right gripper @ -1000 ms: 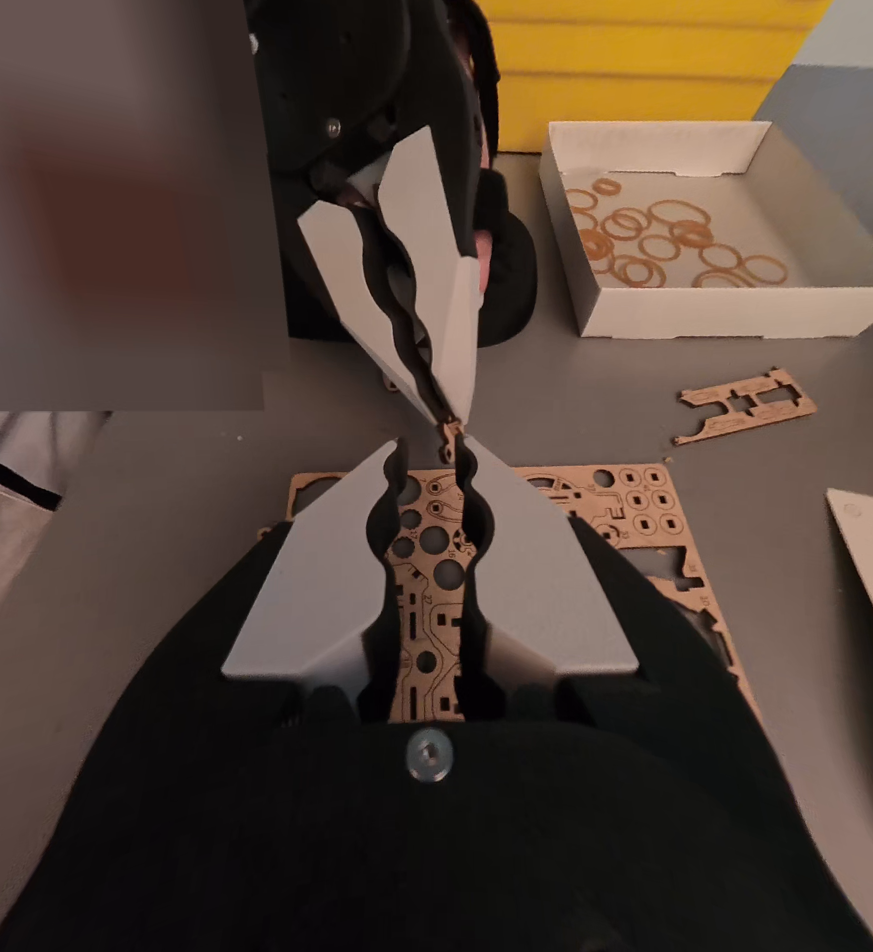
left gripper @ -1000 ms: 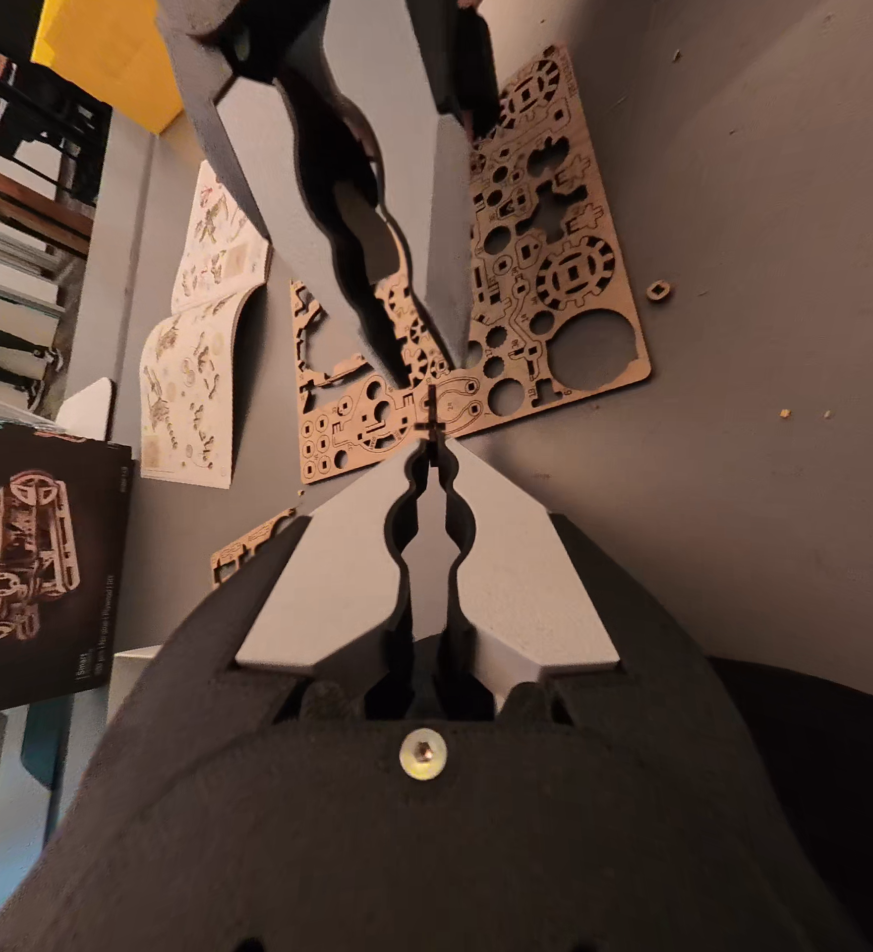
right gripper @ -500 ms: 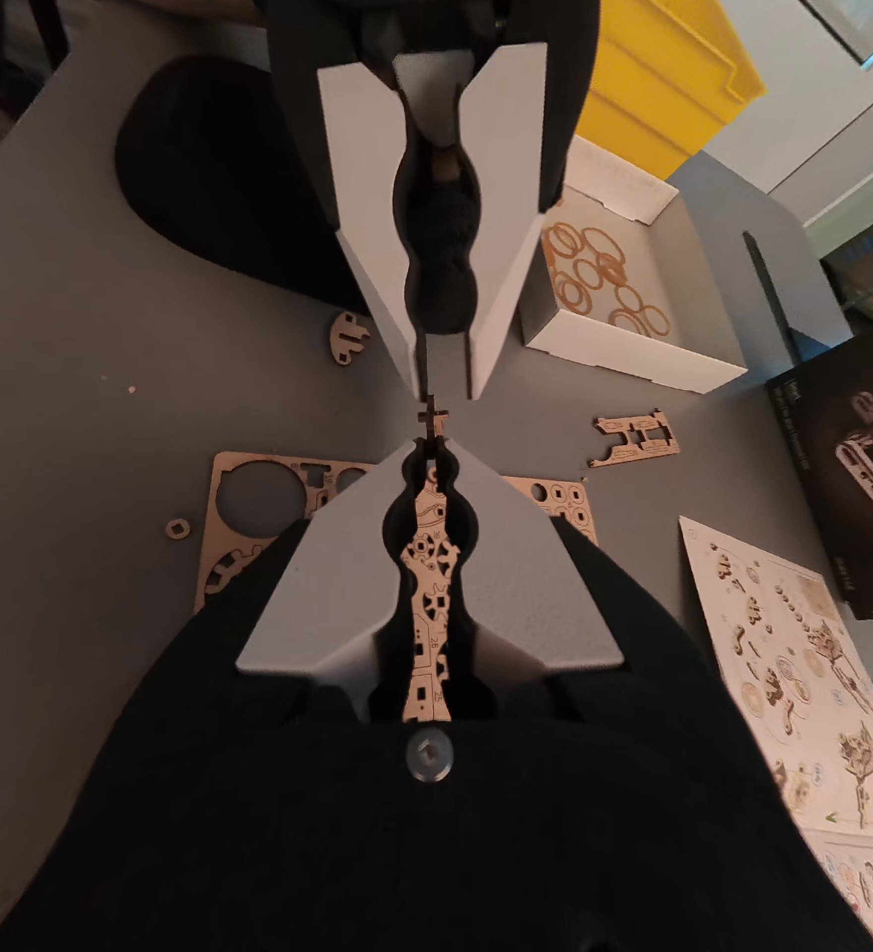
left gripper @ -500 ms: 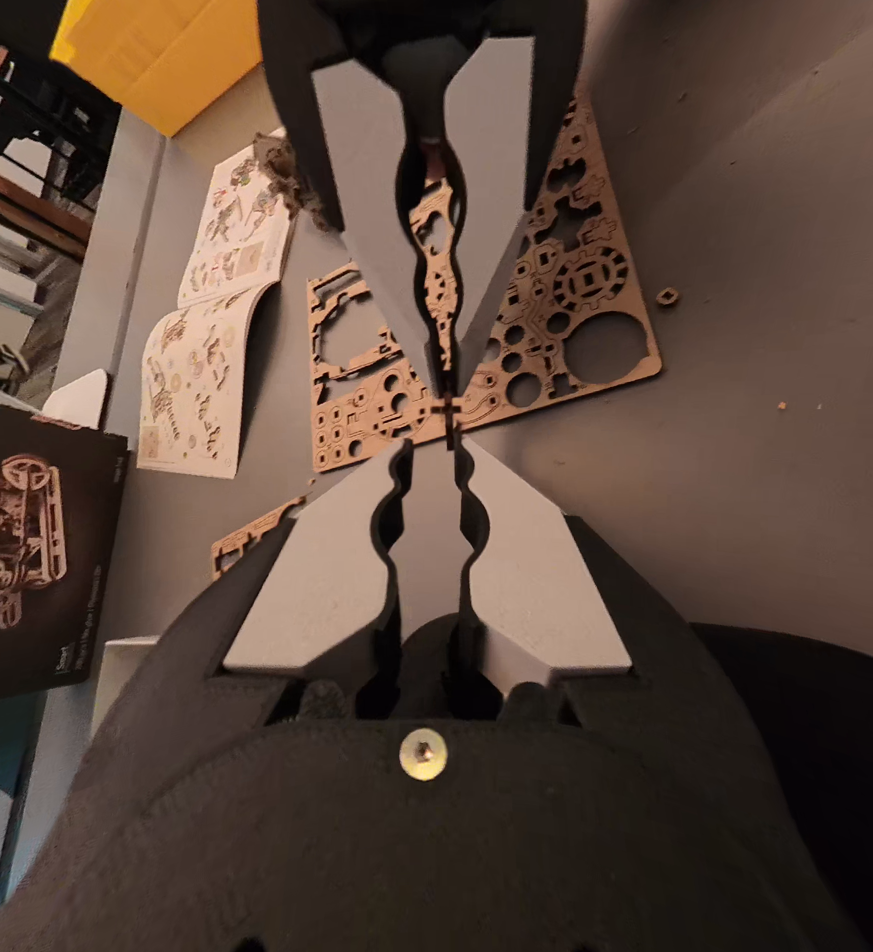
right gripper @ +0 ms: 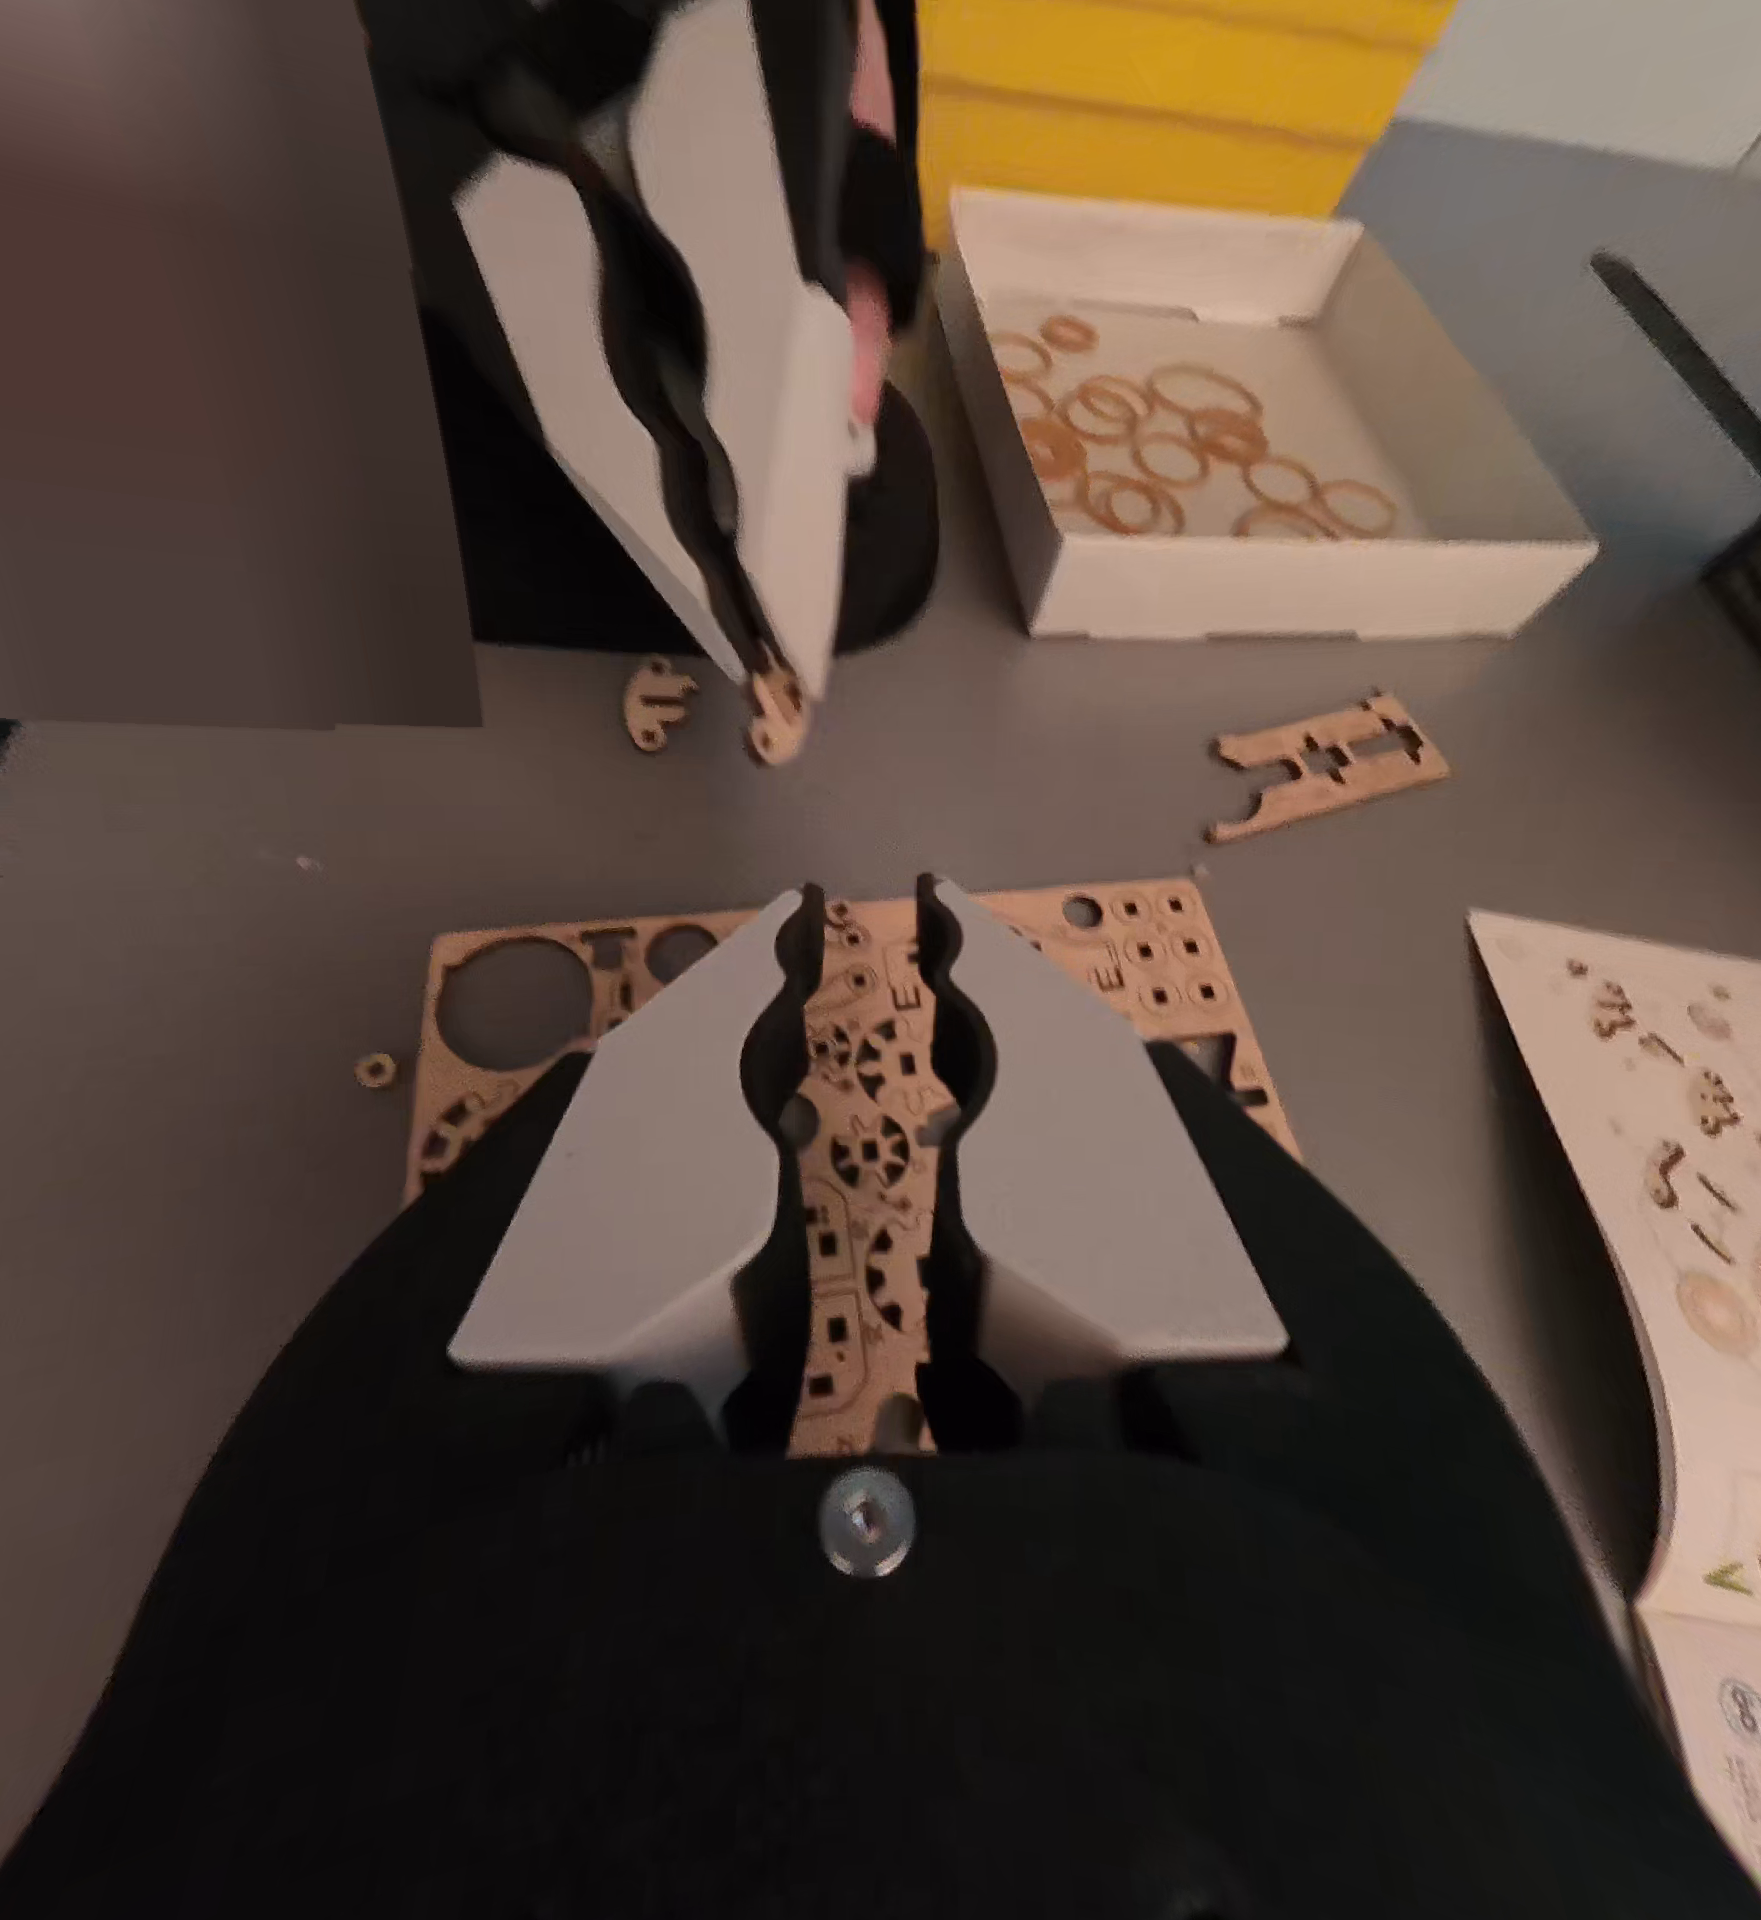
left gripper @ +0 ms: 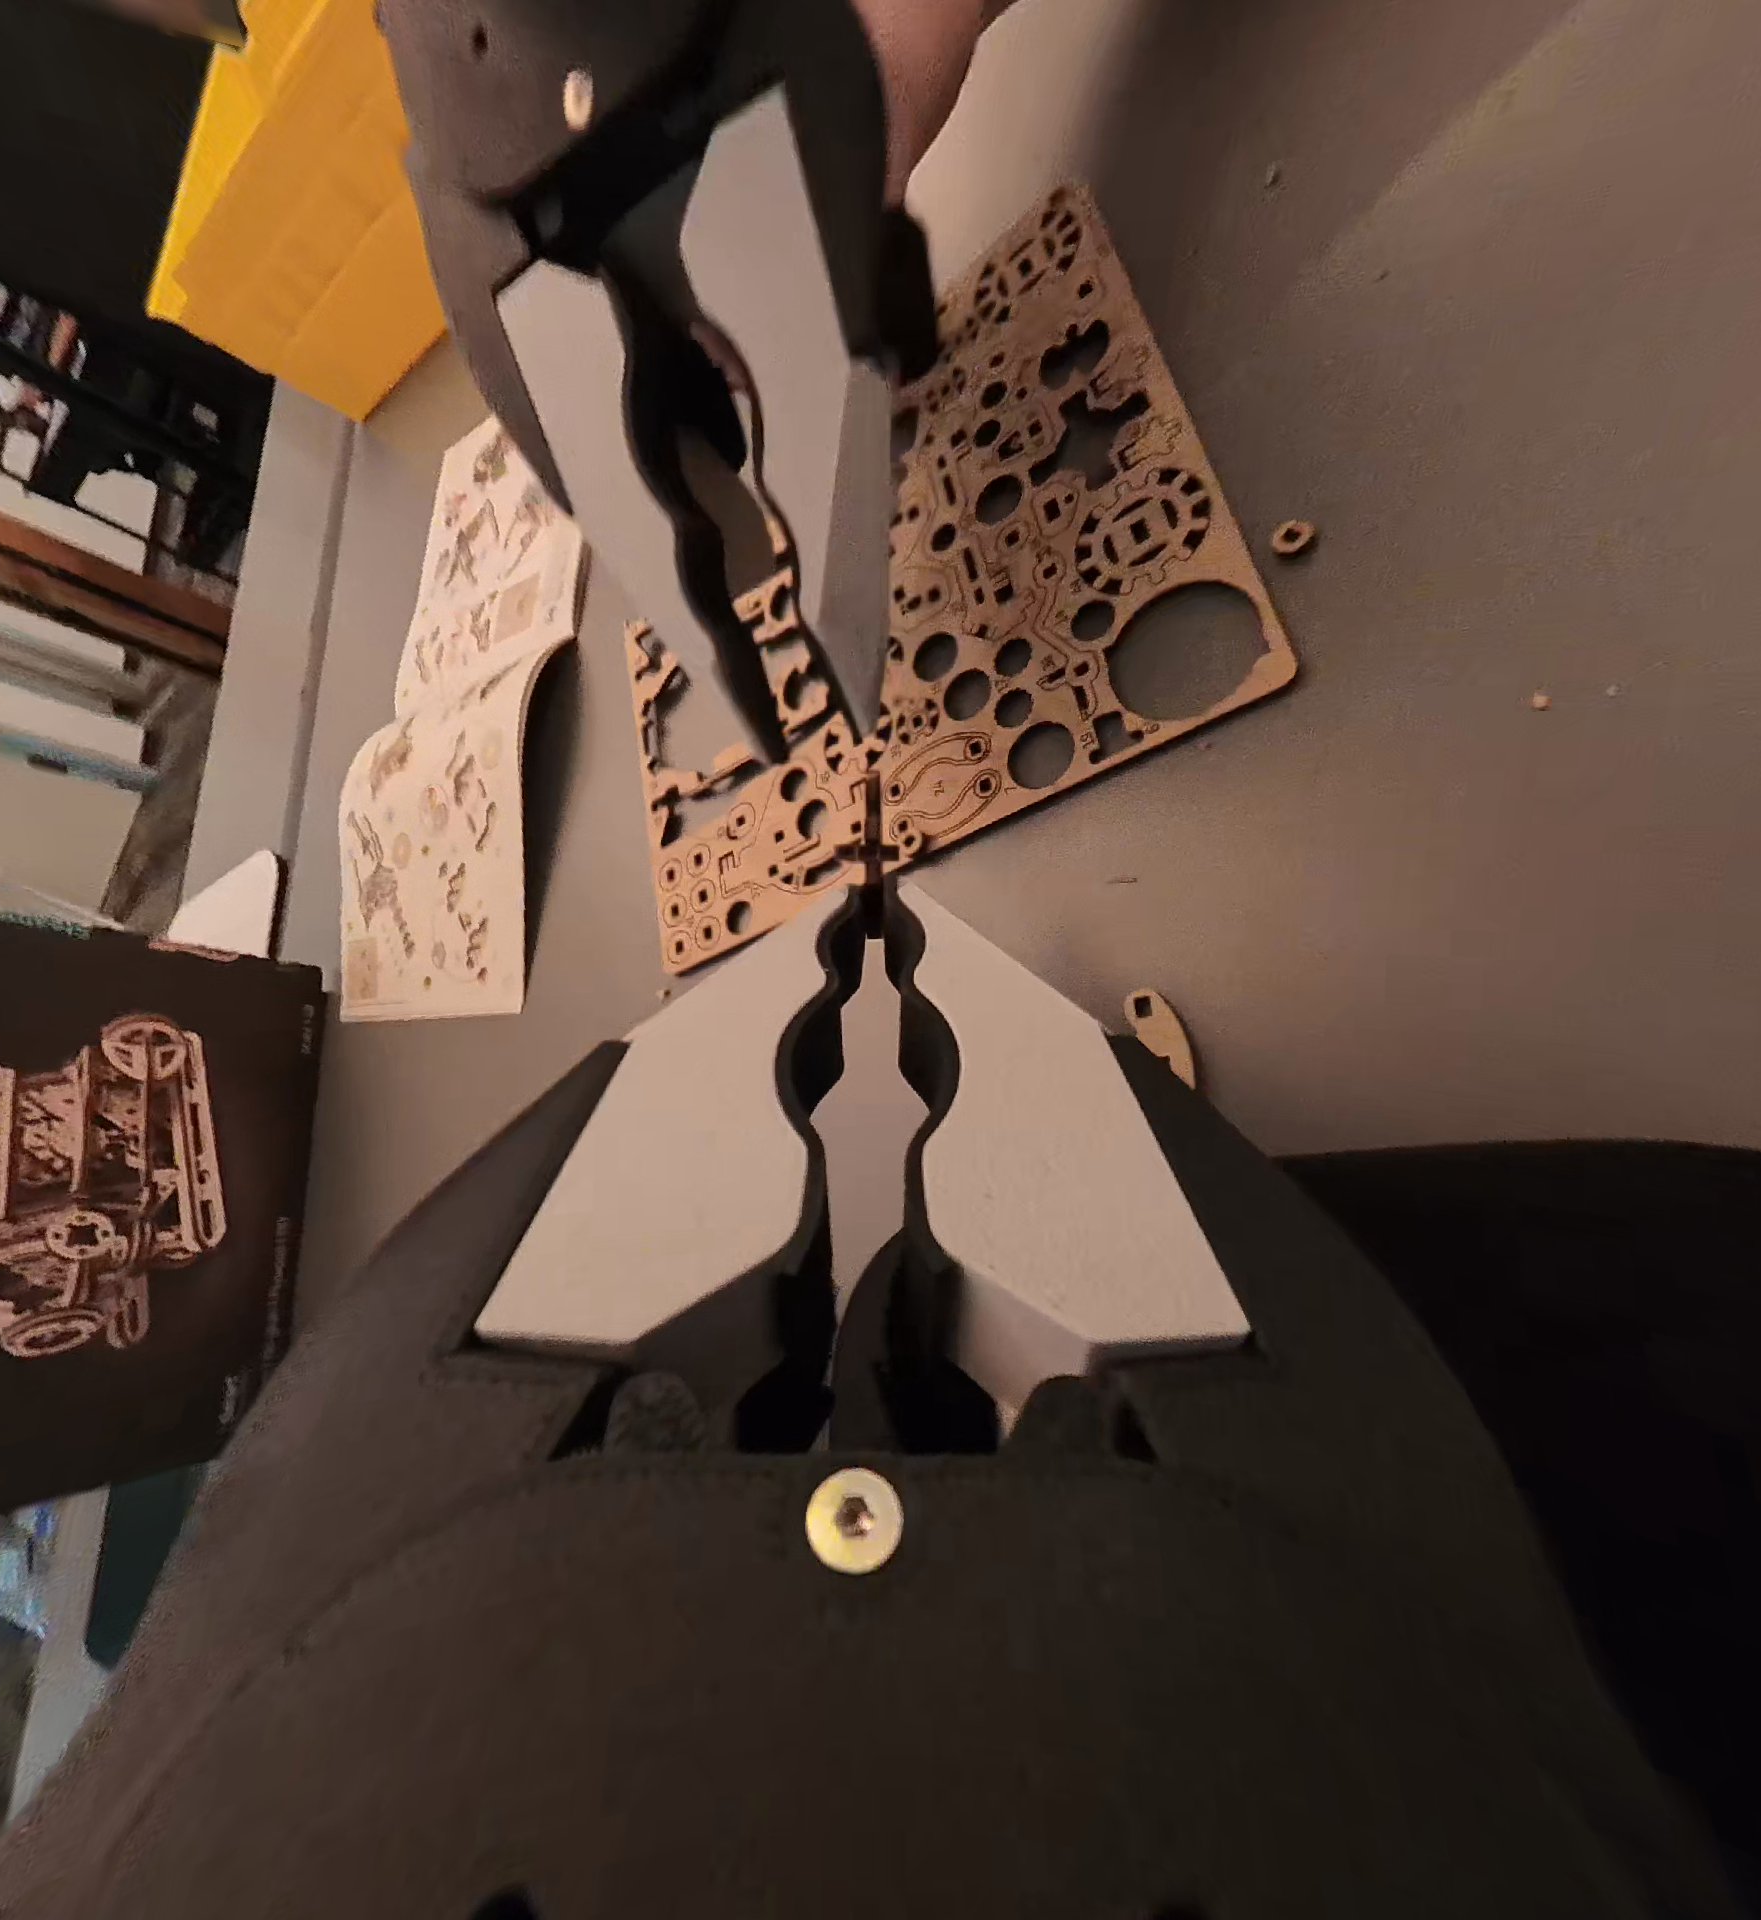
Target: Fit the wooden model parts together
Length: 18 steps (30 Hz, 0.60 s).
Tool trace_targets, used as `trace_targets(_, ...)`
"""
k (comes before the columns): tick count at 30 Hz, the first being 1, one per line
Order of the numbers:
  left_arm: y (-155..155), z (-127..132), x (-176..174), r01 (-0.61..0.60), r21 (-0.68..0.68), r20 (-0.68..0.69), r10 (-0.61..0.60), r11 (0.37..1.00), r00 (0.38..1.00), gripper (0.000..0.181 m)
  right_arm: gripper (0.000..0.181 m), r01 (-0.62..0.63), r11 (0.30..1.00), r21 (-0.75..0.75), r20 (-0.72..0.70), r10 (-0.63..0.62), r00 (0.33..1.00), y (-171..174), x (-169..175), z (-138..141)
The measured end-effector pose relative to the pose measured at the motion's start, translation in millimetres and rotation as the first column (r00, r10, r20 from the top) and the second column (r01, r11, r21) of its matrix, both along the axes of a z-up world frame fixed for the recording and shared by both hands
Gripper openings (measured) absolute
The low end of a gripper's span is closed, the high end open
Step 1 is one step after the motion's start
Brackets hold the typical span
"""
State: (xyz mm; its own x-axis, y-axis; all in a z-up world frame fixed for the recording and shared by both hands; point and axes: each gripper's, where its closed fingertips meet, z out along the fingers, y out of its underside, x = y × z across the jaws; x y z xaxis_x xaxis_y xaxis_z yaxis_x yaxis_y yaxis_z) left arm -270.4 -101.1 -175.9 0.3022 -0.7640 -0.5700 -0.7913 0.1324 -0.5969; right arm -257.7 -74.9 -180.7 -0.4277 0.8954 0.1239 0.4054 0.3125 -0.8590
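Observation:
My left gripper (left gripper: 868, 906) is shut on a small wooden part (left gripper: 868, 831), seen edge-on and sticking out past the fingertips. In the right wrist view the left gripper (right gripper: 772, 675) reaches down from the top with that rounded part (right gripper: 778, 719) just above the grey table. My right gripper (right gripper: 868, 899) is open and empty, a short way from the part and above the wooden parts sheet (right gripper: 512, 997). In the left wrist view the right gripper (left gripper: 819, 732) hangs over the sheet (left gripper: 1063, 582), jaws slightly apart.
A loose wooden piece (right gripper: 660, 701) lies beside the held part, and a cut frame piece (right gripper: 1333, 764) to the right. A white box (right gripper: 1271, 597) holds several tan rings. The instruction booklet (right gripper: 1738, 1195), a black model box (left gripper: 97, 1174) and a yellow bin (right gripper: 1167, 94) are around. The tips of both grippers are at nearly the same place.
The right gripper, tip to tip with the left on the small part, has opened and drawn back. The left gripper keeps the part and has lowered toward the table.

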Motion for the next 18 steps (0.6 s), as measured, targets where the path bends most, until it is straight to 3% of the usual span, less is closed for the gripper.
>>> trace_targets(6, 2, 4, -9, 0.025, 0.09, -0.064, -0.019, 0.996, 0.998, 0.001, 0.011, -0.052, 0.997, 0.049, 0.081, 0.048, 0.996, -8, -5, -18)
trace_targets(18, 8, 3, -14, 0.002, 0.134, -0.105, 0.013, 0.991, 0.994, 0.001, 0.006, -0.09, 0.996, -0.008, 0.193, 0.09, 0.977, -11, -10, -31)
